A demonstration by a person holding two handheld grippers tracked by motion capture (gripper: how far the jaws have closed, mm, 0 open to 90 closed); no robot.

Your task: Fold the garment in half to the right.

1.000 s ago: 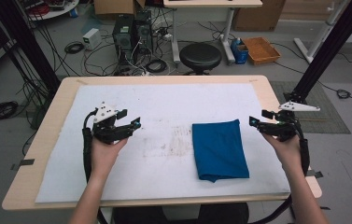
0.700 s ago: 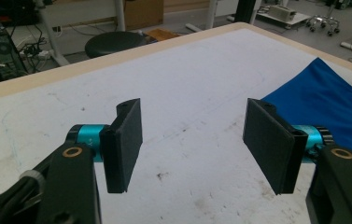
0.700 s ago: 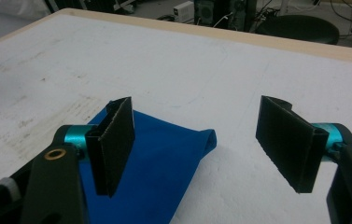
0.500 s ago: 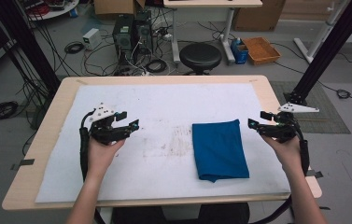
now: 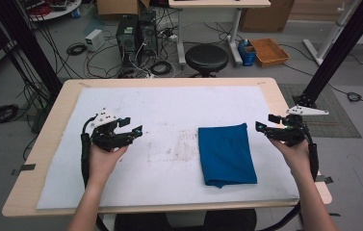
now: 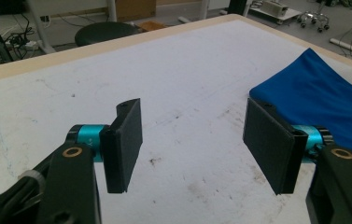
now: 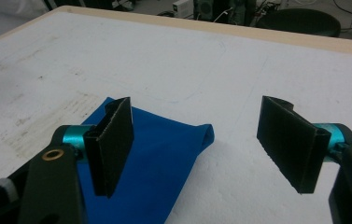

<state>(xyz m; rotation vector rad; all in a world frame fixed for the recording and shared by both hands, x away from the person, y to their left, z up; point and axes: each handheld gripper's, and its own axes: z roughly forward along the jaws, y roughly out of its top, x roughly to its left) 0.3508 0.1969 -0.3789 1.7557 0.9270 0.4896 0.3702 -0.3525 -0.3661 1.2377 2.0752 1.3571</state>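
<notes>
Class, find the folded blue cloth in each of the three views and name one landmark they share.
High view: blue cloth lies right of centre on the white mat.
Left gripper view: cloth at the right edge, behind the right-hand jaw.
Right gripper view: cloth at lower centre-left.
Shared landmark: black stool beyond the table's far edge.

Both grippers' fingers point(image 6: 124, 144) wide apart

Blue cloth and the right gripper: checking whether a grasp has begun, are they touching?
Apart. The high view shows white mat between the right gripper and the blue cloth; its fingers stand open, holding nothing.
</notes>
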